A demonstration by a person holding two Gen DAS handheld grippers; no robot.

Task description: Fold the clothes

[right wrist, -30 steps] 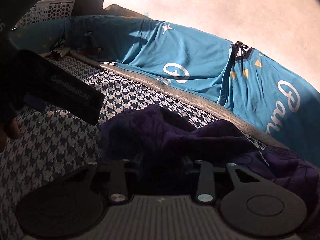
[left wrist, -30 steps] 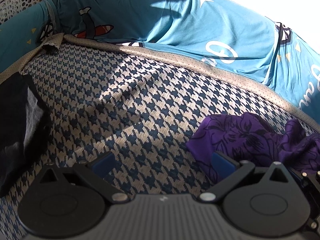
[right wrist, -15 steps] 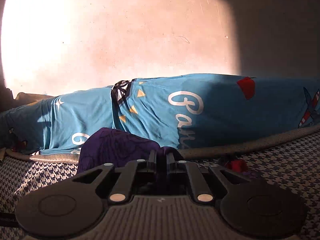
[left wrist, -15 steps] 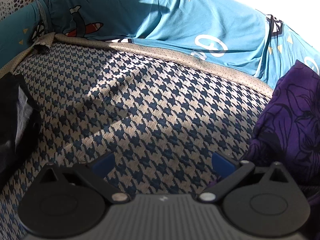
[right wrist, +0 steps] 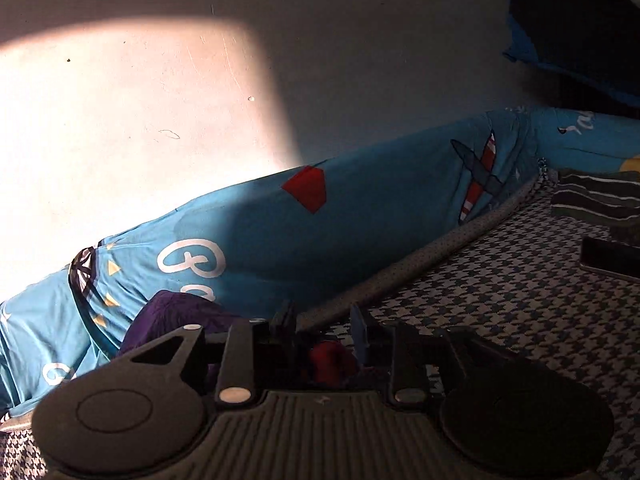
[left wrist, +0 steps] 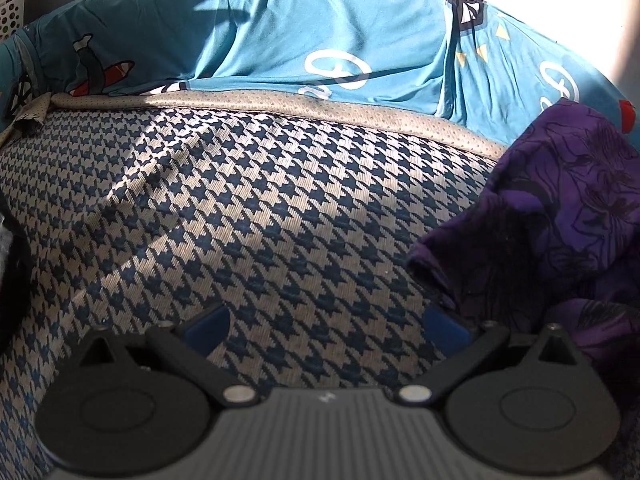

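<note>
**A houndstooth bed and its load**

The bed (left wrist: 248,216) is covered by a blue-and-cream houndstooth spread, edged with a dotted beige border (left wrist: 280,106). Sun falls across it in a slanting band. Along its far edge, against the wall, lies a long turquoise printed bolster (left wrist: 320,40) with aeroplanes, stars and white lettering. On the spread's right side, seen from the left wrist, a crumpled purple floral garment (left wrist: 560,220) rests in a heap. A dark cloth (left wrist: 10,264) lies at the left edge. From the right wrist, a folded striped garment (right wrist: 596,200) sits near the far corner, with a flat dark object (right wrist: 608,260) just beside it.
</note>
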